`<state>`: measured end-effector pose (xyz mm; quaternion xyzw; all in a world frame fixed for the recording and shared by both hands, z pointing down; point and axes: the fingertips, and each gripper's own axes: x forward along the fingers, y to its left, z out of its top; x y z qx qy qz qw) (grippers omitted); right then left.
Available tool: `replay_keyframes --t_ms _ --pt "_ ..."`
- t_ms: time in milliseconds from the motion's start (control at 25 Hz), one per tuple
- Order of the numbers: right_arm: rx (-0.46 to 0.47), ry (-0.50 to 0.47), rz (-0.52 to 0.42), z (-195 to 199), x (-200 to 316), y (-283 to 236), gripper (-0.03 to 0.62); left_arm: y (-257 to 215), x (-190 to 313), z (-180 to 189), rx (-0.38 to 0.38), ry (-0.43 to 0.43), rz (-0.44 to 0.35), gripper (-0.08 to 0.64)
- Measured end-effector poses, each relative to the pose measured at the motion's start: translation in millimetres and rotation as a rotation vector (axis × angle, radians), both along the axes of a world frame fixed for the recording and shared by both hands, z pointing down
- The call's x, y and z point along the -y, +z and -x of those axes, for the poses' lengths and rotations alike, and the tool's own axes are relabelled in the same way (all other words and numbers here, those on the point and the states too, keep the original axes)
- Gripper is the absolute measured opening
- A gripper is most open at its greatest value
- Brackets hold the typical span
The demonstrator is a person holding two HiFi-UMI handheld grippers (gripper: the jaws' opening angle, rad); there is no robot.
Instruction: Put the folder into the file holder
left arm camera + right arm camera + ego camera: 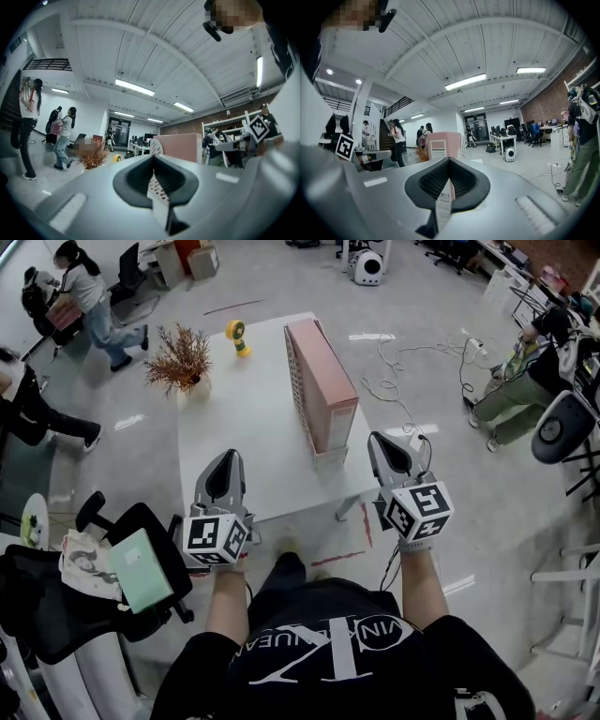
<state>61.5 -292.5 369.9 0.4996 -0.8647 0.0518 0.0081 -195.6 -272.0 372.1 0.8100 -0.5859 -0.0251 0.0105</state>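
A pink file holder [321, 390] stands upright on the white table [244, 437], its lattice end facing me. A light green folder [141, 568] lies on a black office chair [56, 610] at my lower left, away from both grippers. My left gripper [221, 486] hovers level at the table's front edge, jaws together with nothing in them. My right gripper [389, 460] hangs by the table's front right corner, shut and empty. The left gripper view has the holder [180, 146] beyond the closed jaws [153, 161]. In the right gripper view it [443, 144] stands past the shut jaws [449, 164].
A dried plant in a vase [181, 360] and a small yellow fan [237, 337] stand on the table's far left. White cables [403, 371] trail over the floor to the right. People sit and walk around the room's edges. A printed sheet [84, 563] lies beside the folder.
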Motion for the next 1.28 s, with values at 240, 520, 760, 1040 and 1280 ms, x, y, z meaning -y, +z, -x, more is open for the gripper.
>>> replay_keyframes --t_ms 240,520,760,1040,1280 --pt "-0.001 0.002 -0.009 0.7 -3.4 -1.9 0.005 -6.0 -1.5 1.6 0.026 -0.004 -0.02 0.0" --pt "0.0 0.014 -0.029 -2.1 -10.8 -5.5 0.005 -12.0 -6.5 -0.7 0.03 0.003 -0.039 0.0" --pt "-0.002 0.029 -0.045 -6.9 -17.8 -8.4 0.005 -14.5 -9.2 -3.5 0.03 0.01 -0.04 0.0" --pt "0.011 0.045 -0.039 -13.3 -21.7 -3.5 0.005 -13.9 -11.4 -7.2 0.038 0.017 -0.042 0.0" --pt "0.017 0.05 -0.034 -17.5 -20.1 -1.7 0.005 -11.8 -10.6 -8.7 0.036 0.011 -0.036 0.0"
